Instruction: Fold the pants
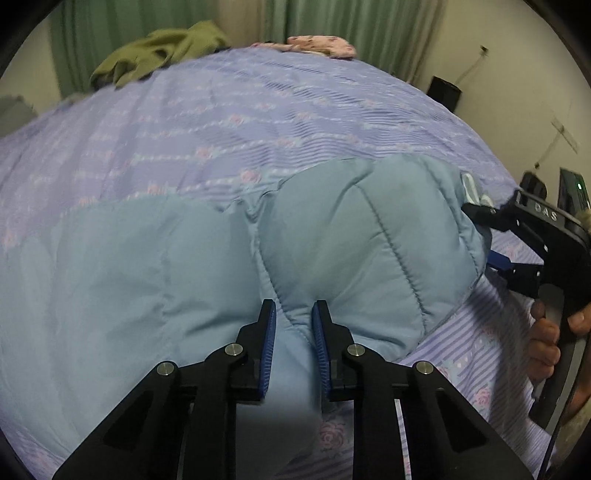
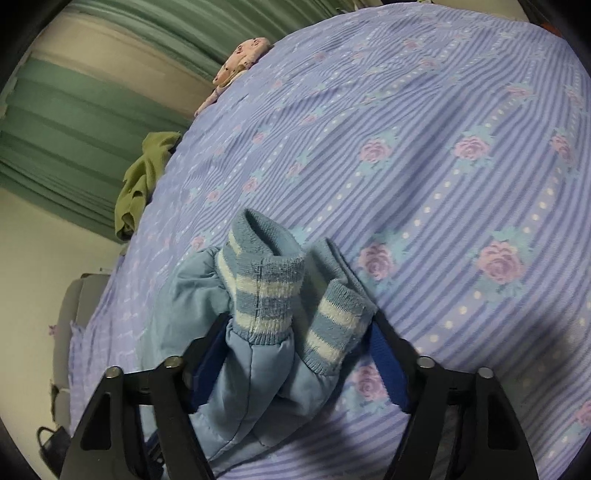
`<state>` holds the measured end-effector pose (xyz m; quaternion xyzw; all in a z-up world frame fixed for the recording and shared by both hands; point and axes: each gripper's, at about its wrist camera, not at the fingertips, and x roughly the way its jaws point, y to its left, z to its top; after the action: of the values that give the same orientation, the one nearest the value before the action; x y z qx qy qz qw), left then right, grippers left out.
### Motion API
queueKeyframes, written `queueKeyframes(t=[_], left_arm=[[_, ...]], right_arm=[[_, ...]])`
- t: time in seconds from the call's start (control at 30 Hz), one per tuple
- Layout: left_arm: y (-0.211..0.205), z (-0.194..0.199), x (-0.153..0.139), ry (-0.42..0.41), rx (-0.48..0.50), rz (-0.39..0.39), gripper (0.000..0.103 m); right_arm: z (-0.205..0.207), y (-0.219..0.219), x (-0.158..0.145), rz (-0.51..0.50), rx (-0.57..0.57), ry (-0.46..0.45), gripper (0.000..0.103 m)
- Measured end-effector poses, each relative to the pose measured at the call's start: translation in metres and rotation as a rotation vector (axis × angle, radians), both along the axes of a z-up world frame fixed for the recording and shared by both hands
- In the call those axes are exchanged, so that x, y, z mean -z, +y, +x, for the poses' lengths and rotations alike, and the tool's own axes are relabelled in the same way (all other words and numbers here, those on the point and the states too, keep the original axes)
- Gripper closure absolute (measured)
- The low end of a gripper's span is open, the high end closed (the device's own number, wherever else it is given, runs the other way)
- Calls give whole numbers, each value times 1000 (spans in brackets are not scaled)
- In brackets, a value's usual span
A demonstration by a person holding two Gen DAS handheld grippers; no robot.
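The light blue quilted pants lie across a bed covered by a purple striped flowered sheet. My left gripper is shut on a ridge of the pants fabric near the front edge. In the right wrist view the two striped knit ankle cuffs of the pants stand up between the wide-apart fingers of my right gripper; the fingers do not press on them. The right gripper also shows in the left wrist view at the pants' right end.
An olive green garment and a pink flowered cloth lie at the bed's far edge, before green curtains. A dark box stands by the wall at right. A grey chair is beside the bed.
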<state>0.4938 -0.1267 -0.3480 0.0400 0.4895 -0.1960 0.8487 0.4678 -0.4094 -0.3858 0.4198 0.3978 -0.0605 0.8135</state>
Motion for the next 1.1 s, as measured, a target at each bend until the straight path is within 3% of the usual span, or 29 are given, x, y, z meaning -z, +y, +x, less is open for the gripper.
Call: queueKeyframes(t=[0.1, 0.2, 0.33, 0.5, 0.87, 0.93, 1.0, 1.07, 1.1], left_arm=[[2, 0, 4, 12, -4, 0, 81], [3, -1, 1, 31, -9, -6, 81], [6, 1, 0, 62, -39, -45, 82], [2, -1, 2, 53, -32, -15, 82], [4, 7, 8, 103, -50, -29, 82], [5, 9, -3, 125, -46, -40, 83], [11, 9, -22, 132, -69, -65, 76], [27, -1, -54, 74, -116, -116, 61], [35, -7, -69, 43, -138, -118, 60]], right_arm=[[3, 2, -1, 22, -23, -13, 57], [-4, 5, -15, -17, -28, -15, 64], [-23, 13, -46, -132, -5, -35, 67], [-37, 35, -75, -322, -26, -33, 69], [-26, 35, -73, -335, -37, 21, 68], [-27, 39, -83, -345, -36, 10, 68], [-30, 45, -96, -359, -28, 1, 68], [-33, 51, -114, -376, -20, -17, 68], [-34, 55, -121, -388, -20, -20, 68]])
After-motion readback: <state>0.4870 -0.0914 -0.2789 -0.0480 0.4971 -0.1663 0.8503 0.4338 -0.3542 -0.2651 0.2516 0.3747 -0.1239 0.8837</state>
